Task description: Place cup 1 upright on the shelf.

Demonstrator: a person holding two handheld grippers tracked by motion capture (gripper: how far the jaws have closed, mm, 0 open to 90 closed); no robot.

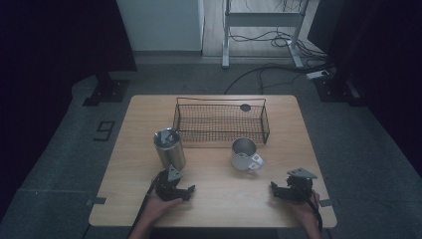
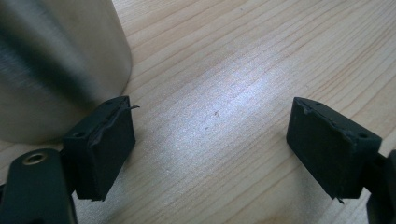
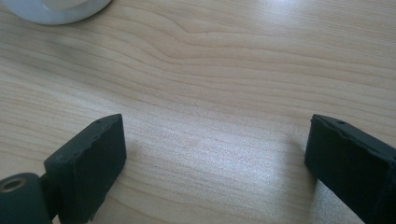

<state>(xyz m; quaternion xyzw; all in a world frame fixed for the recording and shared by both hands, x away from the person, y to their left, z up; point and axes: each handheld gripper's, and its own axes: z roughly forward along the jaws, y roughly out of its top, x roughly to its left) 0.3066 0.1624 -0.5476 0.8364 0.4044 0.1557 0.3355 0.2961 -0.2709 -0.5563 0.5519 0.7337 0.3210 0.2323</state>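
Both tools low on tabletop [image 1: 149,112], near edge. Left tool [image 1: 174,188] spread wide, empty; steel tumbler [image 1: 169,148] upright just beyond it, far-left of jaws (long axis vertical). Right tool [image 1: 287,189] also spread, nothing betw. jaws; white mug [image 1: 245,155] far-left of it, well apart. Wire basket [image 1: 221,122] behind. Left nearer tumbler, likely first grab.

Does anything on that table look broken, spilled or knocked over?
Nothing spilled or tipped: the steel tumbler, mug and wire basket all stand upright. One oddity: the left gripper has frayed, chipped pads.
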